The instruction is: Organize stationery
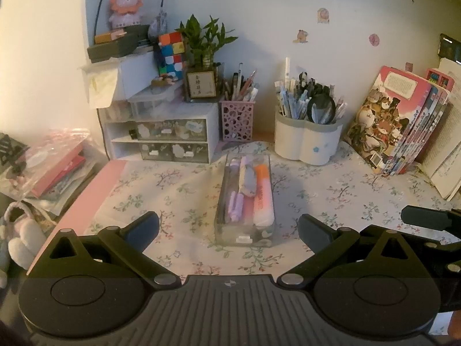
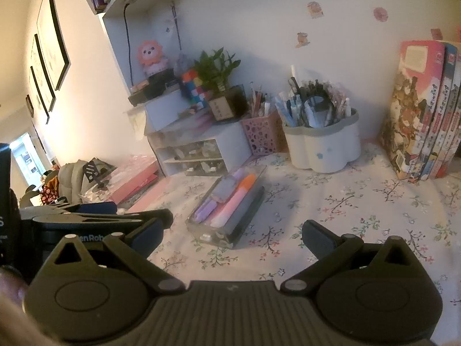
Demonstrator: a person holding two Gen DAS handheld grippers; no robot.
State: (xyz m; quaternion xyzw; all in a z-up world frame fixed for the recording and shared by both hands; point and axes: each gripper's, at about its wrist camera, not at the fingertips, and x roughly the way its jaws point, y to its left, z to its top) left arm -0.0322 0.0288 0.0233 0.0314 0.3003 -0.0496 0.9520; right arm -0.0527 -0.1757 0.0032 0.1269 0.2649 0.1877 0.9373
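Both hand-held grippers, left point(image 1: 227, 226) and right point(image 2: 233, 235), gape wide; clear tray point(image 1: 245, 238) contents blurry.

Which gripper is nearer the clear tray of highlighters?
Left. The left gripper is open with the clear tray lying between its fingers. The right gripper, also open, sits off to the tray's right, apart from it.

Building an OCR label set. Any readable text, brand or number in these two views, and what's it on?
"Rabbit", faint, on the upper drawer front of the white drawer unit.
"enRob", cut off, on the left tool's body in the right wrist view.
Plant pot label: Chinese characters, too small to read.
Orange highlighter in the clear tray: barrel print blurred.
Book covers and spines: unreadable.
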